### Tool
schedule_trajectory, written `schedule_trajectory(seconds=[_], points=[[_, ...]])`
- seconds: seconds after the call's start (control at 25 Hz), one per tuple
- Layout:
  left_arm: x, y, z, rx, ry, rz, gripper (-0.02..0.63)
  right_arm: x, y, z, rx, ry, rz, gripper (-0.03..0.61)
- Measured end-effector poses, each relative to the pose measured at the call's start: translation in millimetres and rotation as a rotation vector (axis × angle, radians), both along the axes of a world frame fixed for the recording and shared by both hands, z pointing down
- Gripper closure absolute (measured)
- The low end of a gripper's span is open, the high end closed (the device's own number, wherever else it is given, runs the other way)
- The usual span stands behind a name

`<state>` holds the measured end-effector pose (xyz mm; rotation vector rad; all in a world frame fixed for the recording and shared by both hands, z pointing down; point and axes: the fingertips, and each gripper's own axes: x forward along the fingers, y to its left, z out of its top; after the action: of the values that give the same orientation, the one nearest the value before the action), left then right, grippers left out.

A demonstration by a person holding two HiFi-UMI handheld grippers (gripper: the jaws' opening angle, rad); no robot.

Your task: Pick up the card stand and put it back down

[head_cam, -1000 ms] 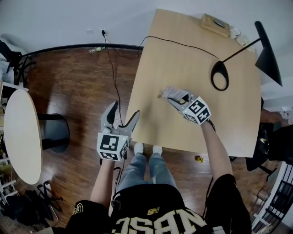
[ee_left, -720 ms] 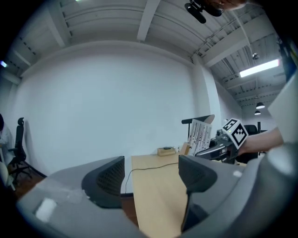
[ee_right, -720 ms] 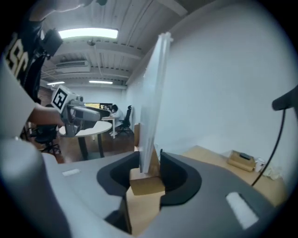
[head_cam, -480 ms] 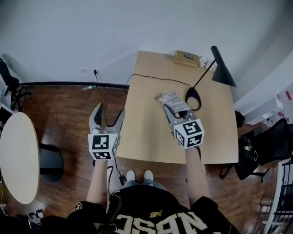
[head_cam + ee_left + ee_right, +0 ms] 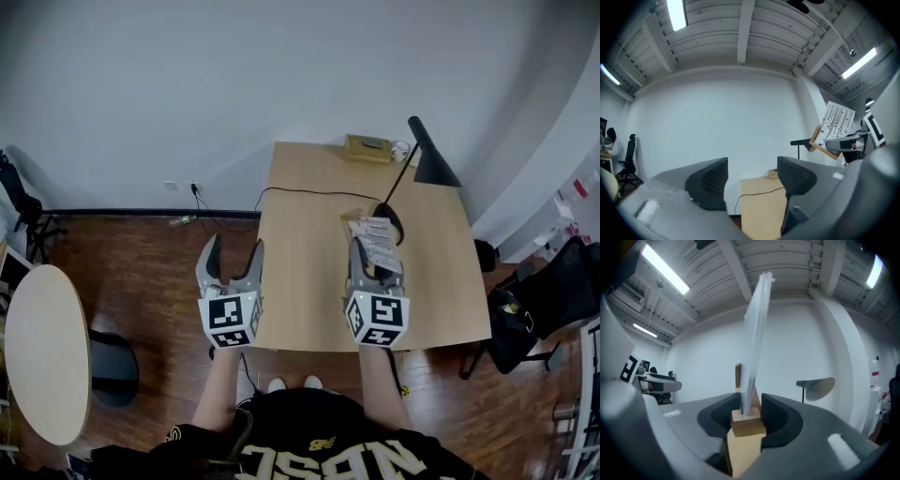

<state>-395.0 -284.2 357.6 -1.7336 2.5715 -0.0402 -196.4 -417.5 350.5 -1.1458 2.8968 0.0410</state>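
1. The card stand (image 5: 373,246) is up in the air over the right half of the surface (image 5: 300,281), not touching it.
2. In the right gripper view, its wooden base (image 5: 749,420) sits squeezed between the two pads. The clear panel (image 5: 754,333) sticks straight out away from the camera.
3. So the right claw (image 5: 377,265) is clamped tight on that base, one pad on each side.
4. The left claw (image 5: 234,246) is spread wide with nothing in it. It hangs just off the surface's left edge, over the wood floor (image 5: 141,272).
5. From the left gripper view the stand shows tilted, high on the right.
6. On the surface behind the stand there's a black lamp (image 5: 427,159), with a cable (image 5: 309,194) running leftwards from its foot and off the edge.
7. A small box (image 5: 367,147) sits at the far edge by the wall.
8. A round table (image 5: 42,356) stands well apart on the far left.
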Motion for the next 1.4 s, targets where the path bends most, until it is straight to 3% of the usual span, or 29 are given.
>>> schedule_trajectory(seconds=[0.2, 0.4, 0.92, 1.4], points=[[4.1, 6.2, 2.9, -0.029, -0.044, -0.028, 0.284, 6.8, 1.7, 6.9, -0.043, -0.026, 0.012, 0.433], [1.0, 6.7, 5.8, 0.000, 0.000, -0.011, 0.242, 9.2, 5.3, 17.7, -0.056, -0.013, 0.003, 0.431], [20.2, -3.4, 26.6, -0.043, 0.034, 0.054, 0.242, 41.4, -3.7, 41.0, -0.089, 0.009, 0.051, 0.431], [70.5, -56.0, 54.5, -0.136, 0.041, 0.212, 0.242, 140.5, -43.8, 99.5, -0.139, 0.133, 0.147, 0.430]])
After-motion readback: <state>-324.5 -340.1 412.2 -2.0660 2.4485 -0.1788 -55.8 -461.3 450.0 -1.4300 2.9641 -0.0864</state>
